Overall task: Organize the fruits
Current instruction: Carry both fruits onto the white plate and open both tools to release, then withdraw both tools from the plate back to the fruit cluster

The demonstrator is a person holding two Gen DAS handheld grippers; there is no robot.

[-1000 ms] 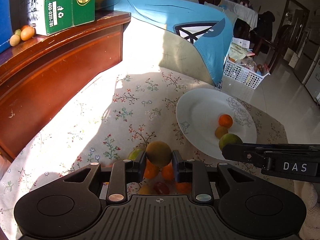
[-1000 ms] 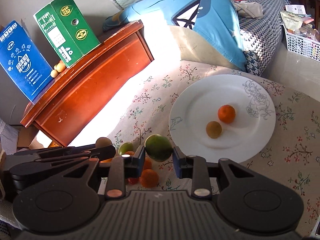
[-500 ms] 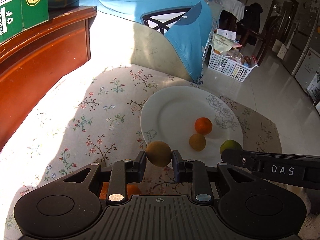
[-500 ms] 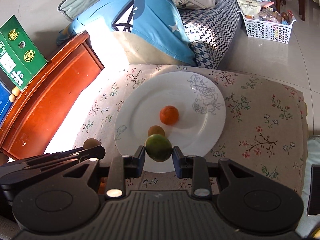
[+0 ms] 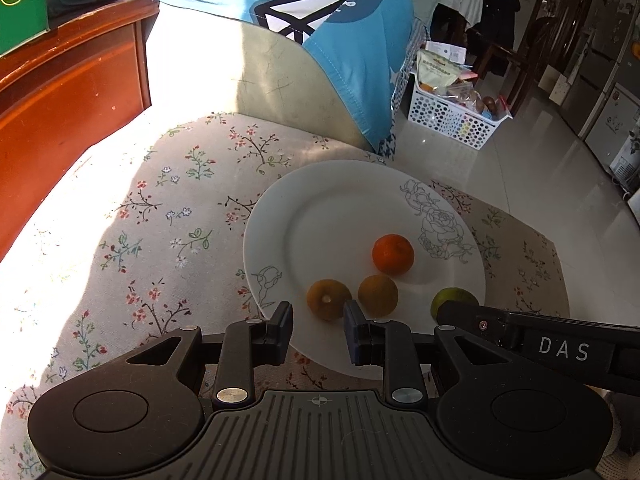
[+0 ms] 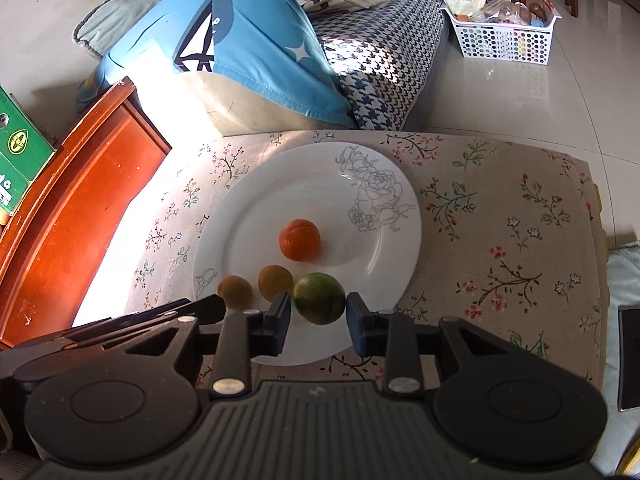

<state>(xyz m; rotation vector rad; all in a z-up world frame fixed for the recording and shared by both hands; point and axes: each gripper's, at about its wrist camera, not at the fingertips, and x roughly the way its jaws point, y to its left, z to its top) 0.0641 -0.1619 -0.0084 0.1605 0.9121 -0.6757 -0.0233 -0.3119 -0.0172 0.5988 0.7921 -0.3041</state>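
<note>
L gripper point(image 5: 318, 330): a sec ago it was clamped on the brown fruit point(image 5: 328, 299) over the floral cloth point(image 5: 160, 240). Now its jaws have just been opening and stand apart, and the fruit sits free between them at the plate's point(image 5: 320, 208) near-left edge, beside another brownish fruit point(image 5: 378, 295). The orange one point(image 5: 393, 254) is mid-plate.

R gripper point(image 6: 318, 320): same story. Its jaws have just been opening, and the green fruit point(image 6: 319, 298) is on the plate's near edge, no longer pinched afaict.

So four fruits are plated and both drops look done.

Orientation: the brown fruit's stem dimple faces up and toward me. Both are approx round, so no real long axis; the green one is maybe slightly wider across the jaws.
</note>
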